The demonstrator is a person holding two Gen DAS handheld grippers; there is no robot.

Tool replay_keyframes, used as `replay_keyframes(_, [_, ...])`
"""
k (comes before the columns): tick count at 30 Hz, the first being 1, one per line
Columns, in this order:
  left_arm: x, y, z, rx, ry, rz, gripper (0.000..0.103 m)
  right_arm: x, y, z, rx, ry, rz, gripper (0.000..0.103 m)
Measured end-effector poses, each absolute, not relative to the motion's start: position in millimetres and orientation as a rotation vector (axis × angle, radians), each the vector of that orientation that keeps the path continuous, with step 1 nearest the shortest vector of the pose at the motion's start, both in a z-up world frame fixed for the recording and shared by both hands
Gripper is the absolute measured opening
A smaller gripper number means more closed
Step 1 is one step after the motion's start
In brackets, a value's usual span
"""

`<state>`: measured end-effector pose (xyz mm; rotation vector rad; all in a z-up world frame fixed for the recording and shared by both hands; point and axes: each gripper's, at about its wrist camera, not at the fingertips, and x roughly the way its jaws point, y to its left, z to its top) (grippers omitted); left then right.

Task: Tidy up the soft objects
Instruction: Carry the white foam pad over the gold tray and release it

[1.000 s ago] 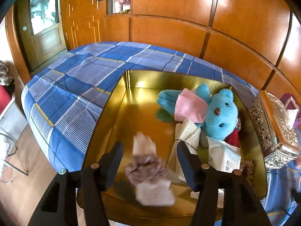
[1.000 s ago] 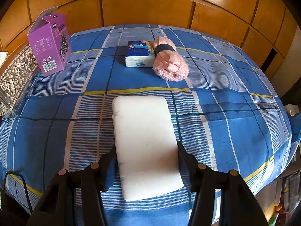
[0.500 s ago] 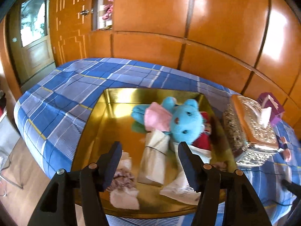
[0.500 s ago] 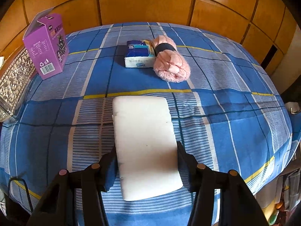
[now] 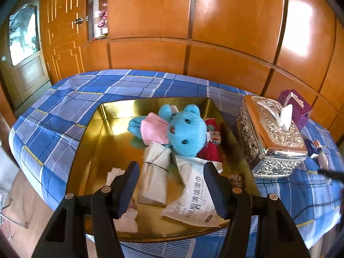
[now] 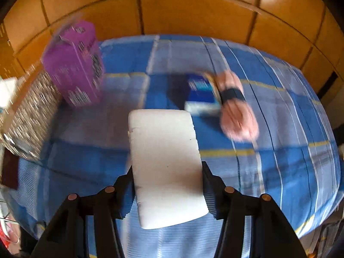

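Observation:
A gold tray [image 5: 111, 146] on the blue checked bed holds a blue teddy bear [image 5: 185, 133] in a pink cloth, a red doll [image 5: 211, 148], a beige rolled cloth [image 5: 154, 176] and a white wipes packet [image 5: 193, 193]. A small white and brown fluffy piece [image 5: 115, 175] lies at the tray's near left, partly hidden by a finger. My left gripper [image 5: 169, 185] hangs open above the tray with nothing in it. In the right wrist view my right gripper [image 6: 167, 185] is shut on a white foam block [image 6: 163, 150], held above the bed.
An ornate silver tissue box [image 5: 273, 135] and a purple carton [image 5: 296, 107] stand right of the tray. On the bed beyond the foam block lie a blue tissue pack [image 6: 202, 92] and a pink fluffy roll [image 6: 236, 111]. Wooden wall panels ring the bed.
The fluffy piece dropped from between my left fingers into the tray, and that gripper drew back and swung right. My right gripper lifted the foam block off the bed; its view is now blurred.

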<state>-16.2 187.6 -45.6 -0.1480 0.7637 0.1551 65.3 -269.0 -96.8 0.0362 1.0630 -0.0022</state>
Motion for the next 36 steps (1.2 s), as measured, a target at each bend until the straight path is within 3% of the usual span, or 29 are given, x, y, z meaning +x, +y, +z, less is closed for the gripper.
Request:
replay_keyframes(16, [-17, 178, -46, -0.135, 0.764, 0.094, 0.063, 174, -235, 5, 0.076, 0.916, 0.012, 0.054])
replay_keyframes(24, [-17, 179, -45, -0.135, 0.760, 0.098, 0.063, 227, -169, 41, -0.035, 0.866, 0.096, 0.054])
replay_keyframes(36, [-20, 187, -42, -0.134, 0.747, 0.141, 0.063, 168, -27, 44, -0.320, 0.810, 0.647, 0.054])
